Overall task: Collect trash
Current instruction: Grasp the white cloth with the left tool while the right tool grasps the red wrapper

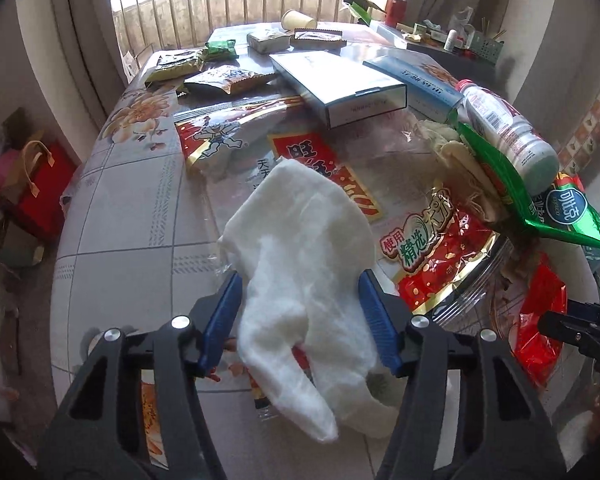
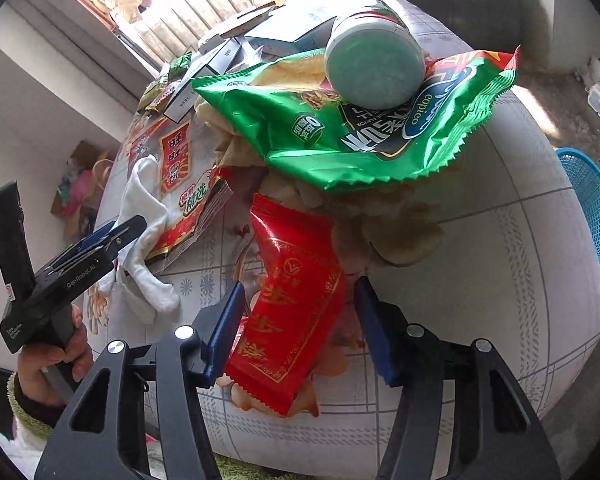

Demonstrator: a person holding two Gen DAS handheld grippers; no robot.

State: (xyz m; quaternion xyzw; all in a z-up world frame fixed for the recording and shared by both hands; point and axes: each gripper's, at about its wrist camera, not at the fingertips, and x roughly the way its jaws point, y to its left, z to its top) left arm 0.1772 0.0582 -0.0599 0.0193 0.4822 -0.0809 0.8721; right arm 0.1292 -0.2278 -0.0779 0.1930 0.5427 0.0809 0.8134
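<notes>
L fingers (image 1: 224,312) half-wide round white tissue (image 1: 300,264), R fingers (image 2: 224,328) half-wide round red wrapper (image 2: 296,320), neither pinched yet. Beyond: green chip bag (image 2: 340,132), bottle (image 2: 374,68), boxes. Barely started.

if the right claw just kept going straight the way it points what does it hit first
Most likely the red snack wrapper, which already lies between the fingers of the right claw. Past it sit the loose chips and the green chip bag, though depth is hard to judge.
</notes>
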